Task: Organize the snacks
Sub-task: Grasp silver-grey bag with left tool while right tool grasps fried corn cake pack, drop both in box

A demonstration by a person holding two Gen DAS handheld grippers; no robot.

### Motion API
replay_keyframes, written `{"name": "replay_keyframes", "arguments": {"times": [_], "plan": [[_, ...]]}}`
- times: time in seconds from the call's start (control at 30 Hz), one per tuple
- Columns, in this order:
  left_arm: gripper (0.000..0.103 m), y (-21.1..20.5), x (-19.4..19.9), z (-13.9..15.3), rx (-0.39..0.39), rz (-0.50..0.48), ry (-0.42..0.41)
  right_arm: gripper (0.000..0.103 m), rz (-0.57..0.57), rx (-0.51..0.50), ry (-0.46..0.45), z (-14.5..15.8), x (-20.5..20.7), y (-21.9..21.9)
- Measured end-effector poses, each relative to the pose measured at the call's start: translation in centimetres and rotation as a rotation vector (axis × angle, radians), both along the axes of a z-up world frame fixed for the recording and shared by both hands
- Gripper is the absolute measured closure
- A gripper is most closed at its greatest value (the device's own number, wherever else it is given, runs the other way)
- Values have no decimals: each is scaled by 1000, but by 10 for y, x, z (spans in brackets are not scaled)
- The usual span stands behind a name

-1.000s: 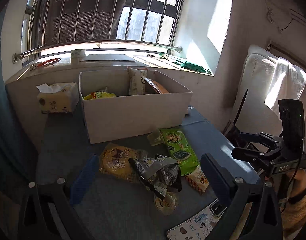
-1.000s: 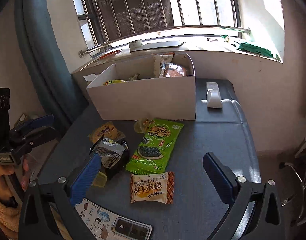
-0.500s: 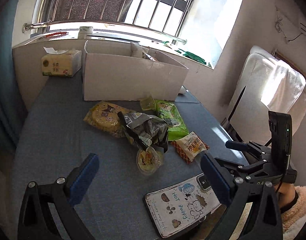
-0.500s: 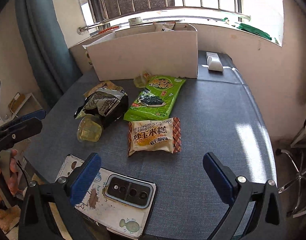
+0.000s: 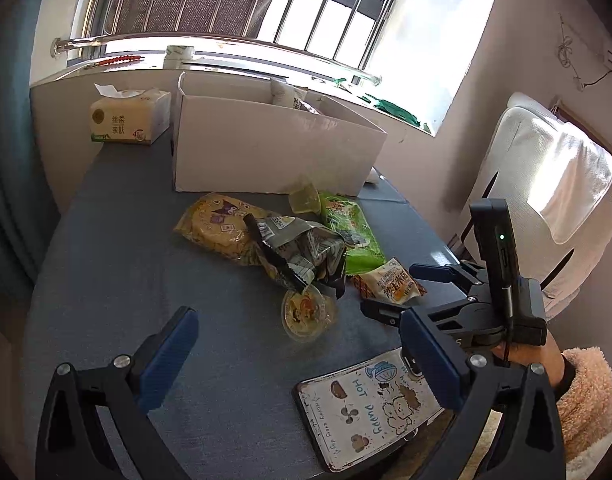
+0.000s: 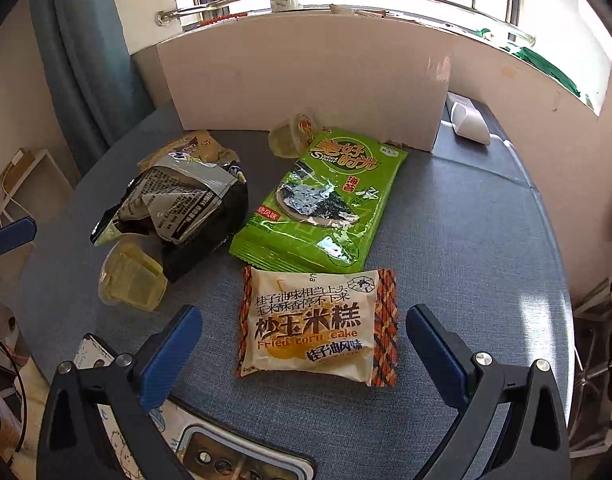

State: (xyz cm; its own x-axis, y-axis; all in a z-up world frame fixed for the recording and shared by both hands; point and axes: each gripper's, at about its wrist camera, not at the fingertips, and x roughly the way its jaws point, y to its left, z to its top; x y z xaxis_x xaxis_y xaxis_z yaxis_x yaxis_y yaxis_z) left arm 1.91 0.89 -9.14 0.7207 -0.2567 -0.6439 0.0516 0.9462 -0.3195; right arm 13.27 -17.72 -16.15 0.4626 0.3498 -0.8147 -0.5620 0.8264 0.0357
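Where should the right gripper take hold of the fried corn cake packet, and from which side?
Probably the puffy middle of the corn cake packet, from above and the near side. It lies flat on the table, centred before the open right gripper, its crimped ends pointing left and right towards the fingers.

Black hand-held gripper [image 6: 302, 336], blue pads [image 6: 170, 356], possibly fleece sleeve [image 5: 586, 392].
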Motion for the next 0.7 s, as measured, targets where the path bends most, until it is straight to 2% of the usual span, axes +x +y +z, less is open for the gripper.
{"name": "replay_keyframes", "arguments": {"times": [0.07,0.1,0.13,0.2,0.27,0.43,0.6,0.7], "plan": [[0,-1,2,-3,0,-2,12,0,6,-17,22,-5,2,0],[0,-2,4,-4,3,-6,16,12,9,2,7,-3,1,-1],[0,-4,5,-5,10,-10,20,34,-8,9,-20,-1,0,-5],[0,-7,8,-6,29,-14,25,43,-26,17,-12,0,1,-12],[0,-10,11,-6,41,-21,28,43,-41,100,22,5,1,-24],[0,-20,28,-5,78,-49,44,43,-72,173,1,21,-16,-48],[0,-45,65,-3,185,-80,57,43,-99,224,1,33,-31,-66],[0,-51,98,-15,208,-35,132,43,-104,247,4,37,-37,-73]]}}
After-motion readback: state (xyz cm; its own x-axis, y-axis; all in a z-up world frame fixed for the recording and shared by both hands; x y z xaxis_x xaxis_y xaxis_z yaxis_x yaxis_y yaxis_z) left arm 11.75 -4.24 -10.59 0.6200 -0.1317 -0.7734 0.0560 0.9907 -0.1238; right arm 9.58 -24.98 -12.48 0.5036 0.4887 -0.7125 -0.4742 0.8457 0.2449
